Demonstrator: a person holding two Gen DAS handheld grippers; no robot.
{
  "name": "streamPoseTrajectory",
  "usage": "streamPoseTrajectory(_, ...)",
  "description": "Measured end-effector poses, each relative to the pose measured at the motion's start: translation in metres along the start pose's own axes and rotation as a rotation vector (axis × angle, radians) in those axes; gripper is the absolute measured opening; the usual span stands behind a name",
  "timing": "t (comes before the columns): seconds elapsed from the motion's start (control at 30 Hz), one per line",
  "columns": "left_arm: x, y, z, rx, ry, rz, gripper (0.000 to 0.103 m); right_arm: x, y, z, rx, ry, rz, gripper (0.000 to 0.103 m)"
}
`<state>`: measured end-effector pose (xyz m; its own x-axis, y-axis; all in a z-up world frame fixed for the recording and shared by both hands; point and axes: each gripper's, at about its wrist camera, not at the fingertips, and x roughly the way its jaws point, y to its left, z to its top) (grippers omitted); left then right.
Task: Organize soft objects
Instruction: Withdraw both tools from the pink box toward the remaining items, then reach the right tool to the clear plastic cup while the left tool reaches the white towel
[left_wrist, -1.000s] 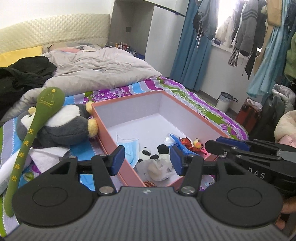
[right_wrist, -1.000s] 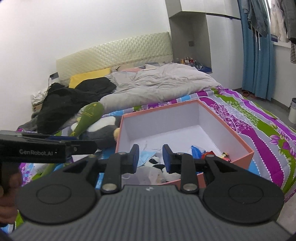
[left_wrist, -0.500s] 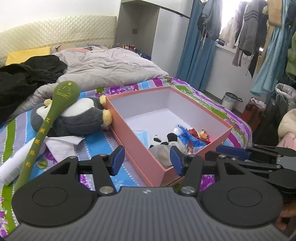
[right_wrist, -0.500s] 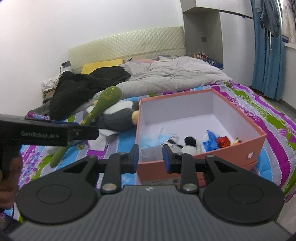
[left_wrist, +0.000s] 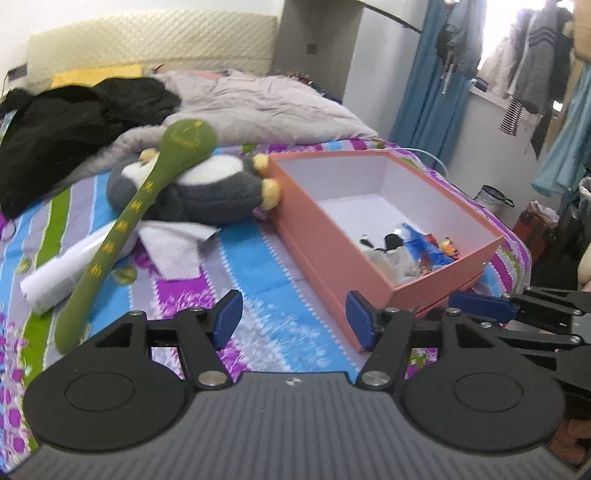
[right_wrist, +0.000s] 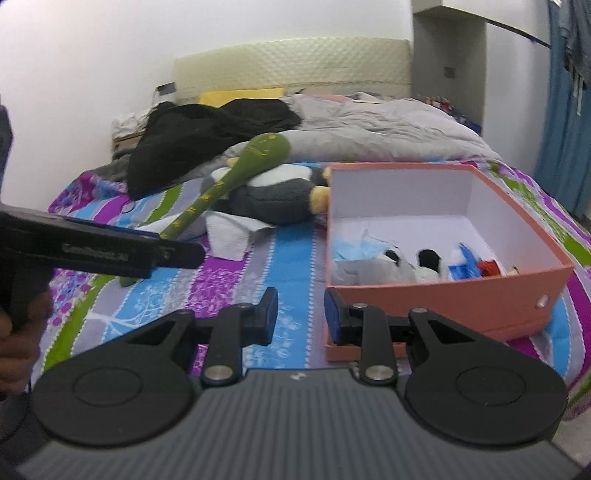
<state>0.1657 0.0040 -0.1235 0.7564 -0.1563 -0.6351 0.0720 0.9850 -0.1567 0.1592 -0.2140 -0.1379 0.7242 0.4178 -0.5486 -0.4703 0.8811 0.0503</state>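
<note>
Left gripper (left_wrist: 293, 319) opening (empty); box (left_wrist: 332, 240) apparently farther now.

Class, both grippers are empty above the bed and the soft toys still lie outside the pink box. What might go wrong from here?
1. The green plush stick lies across the penguin plush; grabbing the penguin could drag the stick along.
2. The penguin touches the pink box; pulling it may shift the box.
3. The left gripper, jaws opening, might snag the bedsheet.

White walls, a quilted headboard (right_wrist: 291, 62), blue curtains (left_wrist: 428, 81), perhaps a window.
</note>
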Motion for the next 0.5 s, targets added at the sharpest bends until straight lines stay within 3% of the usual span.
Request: streamPoseTrajectory(0.5,0.035,0.067,-0.023,-0.105,0.061,0.088,0.068,0.063,0.034,0.002,-0.038,0.047,0.044,0.031)
